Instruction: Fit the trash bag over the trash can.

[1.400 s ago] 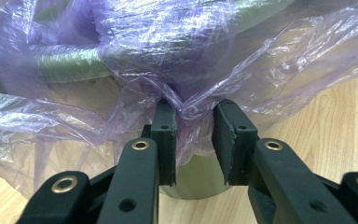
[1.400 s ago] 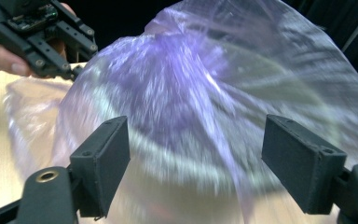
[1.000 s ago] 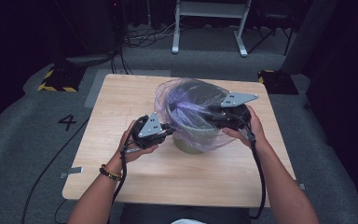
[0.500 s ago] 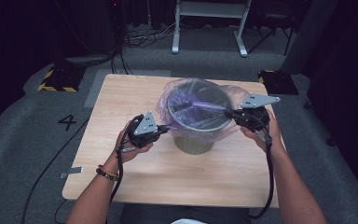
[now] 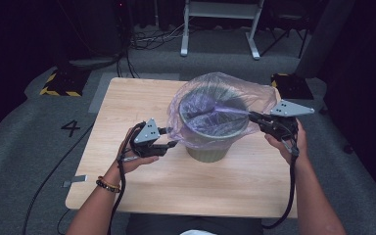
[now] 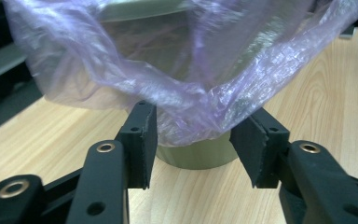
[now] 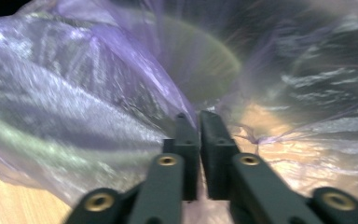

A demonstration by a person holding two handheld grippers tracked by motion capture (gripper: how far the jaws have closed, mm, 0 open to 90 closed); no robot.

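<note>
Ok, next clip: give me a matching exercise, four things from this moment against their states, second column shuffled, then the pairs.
Things:
1. left gripper
2. right gripper
3. bin
4. purple bag

States:
A. draped over the rim, hanging down the outside
B. jaws apart, the bag's hem between them
C. standing upright on the wooden table
D. jaws closed on a pinch of plastic

Pairs: 1-B, 2-D, 3-C, 4-A

Lab or studio (floor cables (image 5: 149,41), hazard tape (image 5: 58,92)).
</note>
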